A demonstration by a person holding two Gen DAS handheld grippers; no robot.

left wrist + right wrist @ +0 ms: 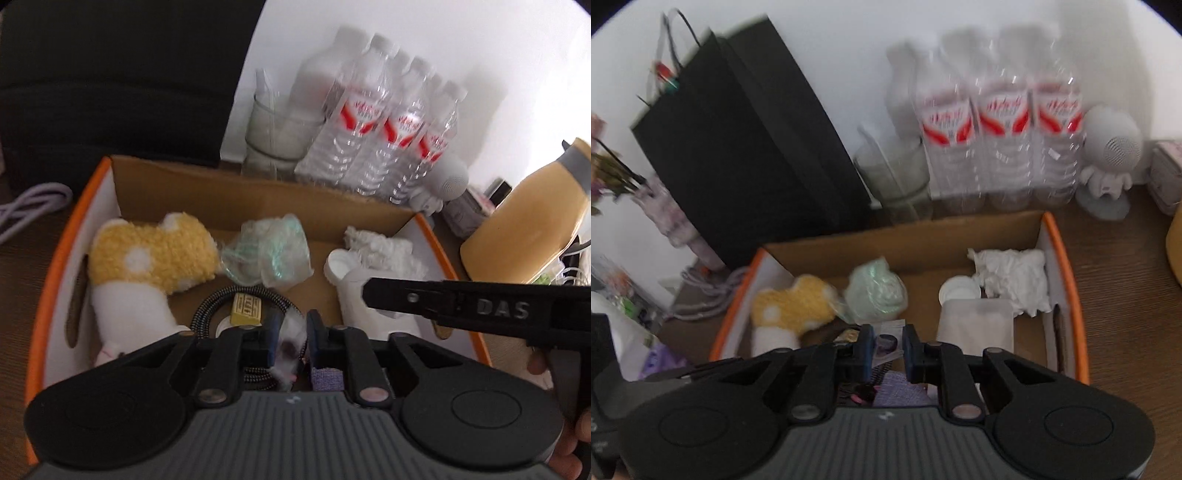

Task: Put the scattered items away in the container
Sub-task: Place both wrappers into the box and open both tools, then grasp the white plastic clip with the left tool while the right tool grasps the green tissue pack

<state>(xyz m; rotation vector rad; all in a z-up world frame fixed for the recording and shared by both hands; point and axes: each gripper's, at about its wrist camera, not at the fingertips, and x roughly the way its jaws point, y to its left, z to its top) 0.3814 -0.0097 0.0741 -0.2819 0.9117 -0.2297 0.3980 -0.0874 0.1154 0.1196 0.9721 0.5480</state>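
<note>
An orange-rimmed cardboard box [51,266] [1067,258] holds a yellow and white plush toy [155,254] [792,306], a crumpled clear green wrapper [269,251] [879,291], a white bottle [354,288] [975,321], crumpled white tissue [384,247] [1015,280], a braided cable [210,306] and a small yellow box [245,314]. My left gripper [291,339] is shut on a small clear packet [290,347] above the box's near side. My right gripper [888,350] is narrowly open and empty over the box; its black body [480,310] crosses the left wrist view.
Water bottles [373,122] [1001,136], a glass vase [273,136] [897,177] and a white speaker figure [1108,162] stand behind the box. A black paper bag [738,147] stands at the back left. A yellow container [528,221] is to the right. A lilac cord [29,206] lies left.
</note>
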